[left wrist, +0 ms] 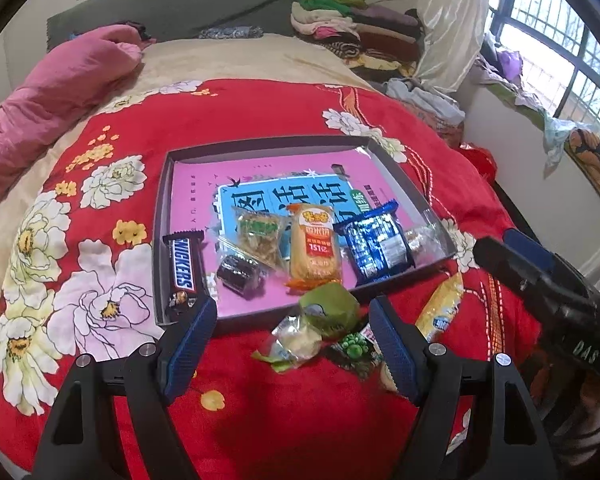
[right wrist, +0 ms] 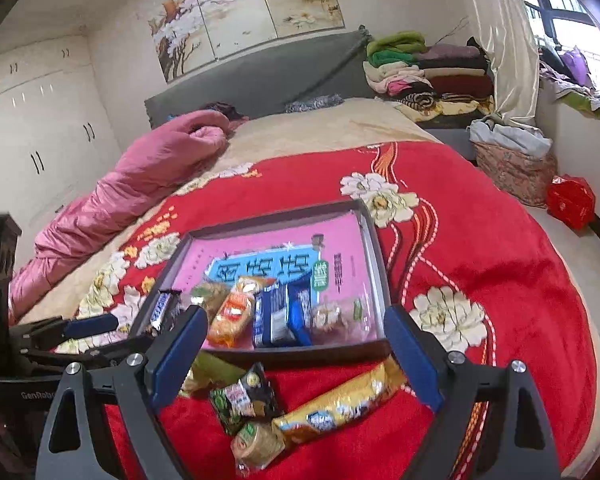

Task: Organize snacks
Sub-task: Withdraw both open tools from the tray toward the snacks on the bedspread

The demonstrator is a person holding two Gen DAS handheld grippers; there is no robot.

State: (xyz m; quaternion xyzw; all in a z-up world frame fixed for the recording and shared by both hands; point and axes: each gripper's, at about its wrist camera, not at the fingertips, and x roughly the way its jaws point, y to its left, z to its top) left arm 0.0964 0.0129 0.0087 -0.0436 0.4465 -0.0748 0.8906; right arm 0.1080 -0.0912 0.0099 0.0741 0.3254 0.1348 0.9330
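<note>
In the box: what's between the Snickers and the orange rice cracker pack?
A dark round cake and a clear-wrapped greenish snack, seen in the left wrist view.

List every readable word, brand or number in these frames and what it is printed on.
"SNICKERS": dark bar wrapper in the tray.
"151": orange cracker pack.
"DAS": right gripper body.
"GenRobo", cut off: left gripper body.
Pink book cover and other wrappers: unreadable.
</note>
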